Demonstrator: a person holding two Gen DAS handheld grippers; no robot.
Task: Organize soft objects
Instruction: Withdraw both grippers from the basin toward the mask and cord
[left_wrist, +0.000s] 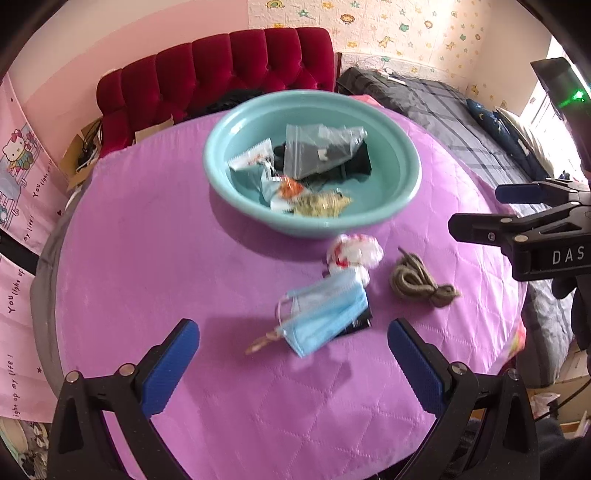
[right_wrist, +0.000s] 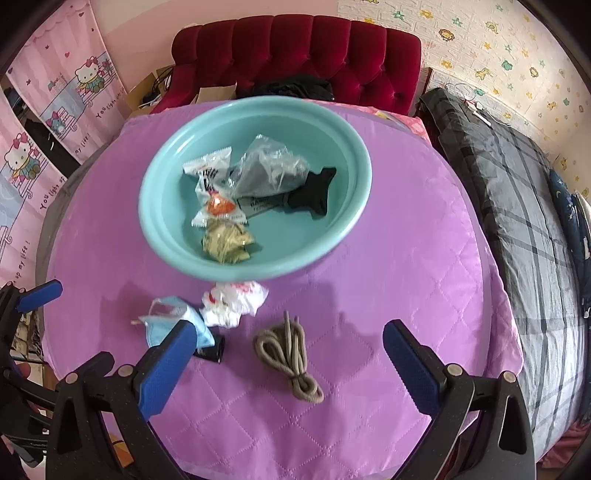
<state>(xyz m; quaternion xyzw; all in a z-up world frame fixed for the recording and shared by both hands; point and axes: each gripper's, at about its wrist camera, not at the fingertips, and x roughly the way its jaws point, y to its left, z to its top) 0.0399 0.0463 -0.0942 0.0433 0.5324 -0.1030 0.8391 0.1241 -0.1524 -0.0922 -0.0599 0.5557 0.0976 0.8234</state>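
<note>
A teal basin (left_wrist: 402, 192) (right_wrist: 162, 229) stands on the purple quilted table and holds a clear bag, snack packets, a black cloth and a crumpled yellowish wad. In front of it lie a blue face mask (left_wrist: 325, 314) (right_wrist: 166, 325) over a small black item, a white crumpled plastic bag (left_wrist: 354, 251) (right_wrist: 232, 302) and a coiled tan rope (left_wrist: 417, 280) (right_wrist: 288, 354). My left gripper (left_wrist: 293, 365) is open, hovering just before the mask. My right gripper (right_wrist: 288, 369) is open above the rope; it also shows in the left wrist view (left_wrist: 476, 210).
The purple quilted table cover (left_wrist: 147, 258) (right_wrist: 406, 266) is round. A red tufted sofa (left_wrist: 221, 70) (right_wrist: 295, 48) stands behind it. A bed with a grey plaid cover (right_wrist: 517, 206) lies to the right. Pink curtains hang at the left.
</note>
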